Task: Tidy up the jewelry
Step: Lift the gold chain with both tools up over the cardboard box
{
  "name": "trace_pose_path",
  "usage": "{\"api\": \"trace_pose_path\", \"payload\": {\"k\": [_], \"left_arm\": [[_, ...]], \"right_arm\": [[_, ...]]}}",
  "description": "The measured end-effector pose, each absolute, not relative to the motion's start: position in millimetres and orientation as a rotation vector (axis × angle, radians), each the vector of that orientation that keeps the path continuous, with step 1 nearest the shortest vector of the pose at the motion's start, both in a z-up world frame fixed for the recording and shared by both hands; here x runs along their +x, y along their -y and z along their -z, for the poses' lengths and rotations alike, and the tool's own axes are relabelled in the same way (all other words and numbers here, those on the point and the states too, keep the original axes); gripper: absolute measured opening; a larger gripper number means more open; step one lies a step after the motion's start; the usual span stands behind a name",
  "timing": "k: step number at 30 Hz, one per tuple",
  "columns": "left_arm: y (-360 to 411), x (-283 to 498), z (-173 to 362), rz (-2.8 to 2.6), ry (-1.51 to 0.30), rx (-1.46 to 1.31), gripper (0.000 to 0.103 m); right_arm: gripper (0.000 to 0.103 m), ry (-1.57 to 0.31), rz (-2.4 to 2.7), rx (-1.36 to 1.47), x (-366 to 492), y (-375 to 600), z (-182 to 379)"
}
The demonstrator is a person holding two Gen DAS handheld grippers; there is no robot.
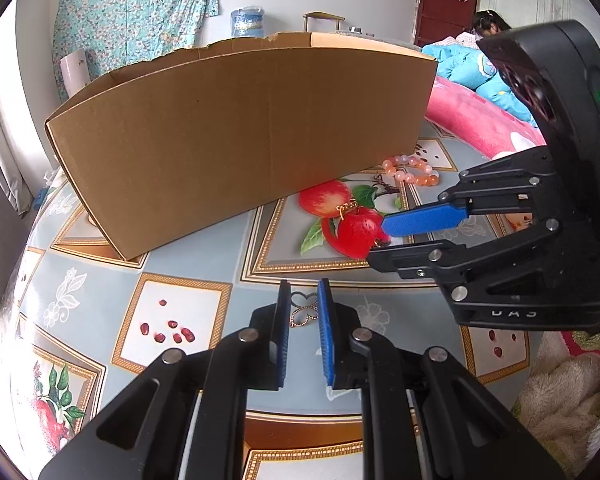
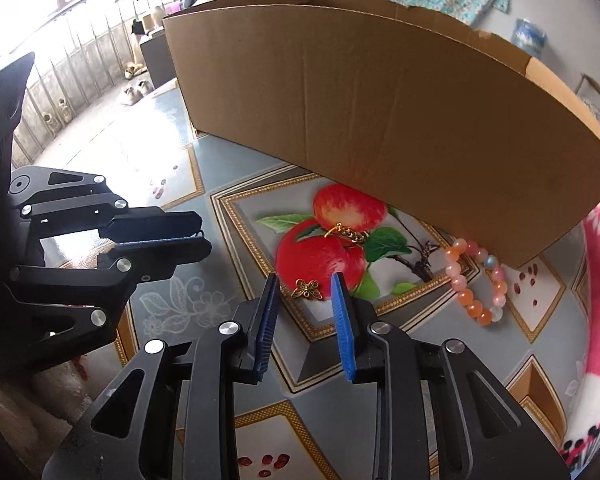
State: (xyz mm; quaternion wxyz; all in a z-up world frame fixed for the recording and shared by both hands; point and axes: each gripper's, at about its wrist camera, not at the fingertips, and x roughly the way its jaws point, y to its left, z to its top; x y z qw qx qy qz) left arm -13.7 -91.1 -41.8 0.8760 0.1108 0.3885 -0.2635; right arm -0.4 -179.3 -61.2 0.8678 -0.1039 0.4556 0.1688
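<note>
Hiding box (image 1: 236, 140) interior; clover pendant (image 1: 302, 312) partly behind left tool (image 1: 303, 292).

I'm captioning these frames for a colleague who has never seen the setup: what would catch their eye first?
The big cardboard box fills the back of the fruit-print tablecloth. In front of it, by its right end, lies a pink and orange bead bracelet, with a gold chain on the printed apples. The right gripper stands open around a small bronze butterfly charm; the left gripper frames a clover-shaped piece.
</note>
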Motion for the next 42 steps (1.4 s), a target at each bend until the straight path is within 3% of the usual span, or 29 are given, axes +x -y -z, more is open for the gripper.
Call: {"api": "trace_pose_path", "payload": {"k": [2, 22, 36, 42], "left_arm": [[91, -13, 43, 0.548, -0.812, 0.229, 0.013], [91, -22, 30, 0.539, -0.759, 0.233, 0.013], [91, -19, -86, 0.542, -0.494, 0.205, 0.013], [107, 53, -96, 0.583, -0.62, 0.189, 0.013]], "right_arm": [[0.01, -0.953, -0.362, -0.219, 0, 179, 61], [0.01, -0.884, -0.363, -0.159, -18, 211, 29], [0.01, -0.529, -0.4, -0.116, -37, 251, -84], [0.01, -0.565, -0.432, -0.053, 19, 281, -93]]}}
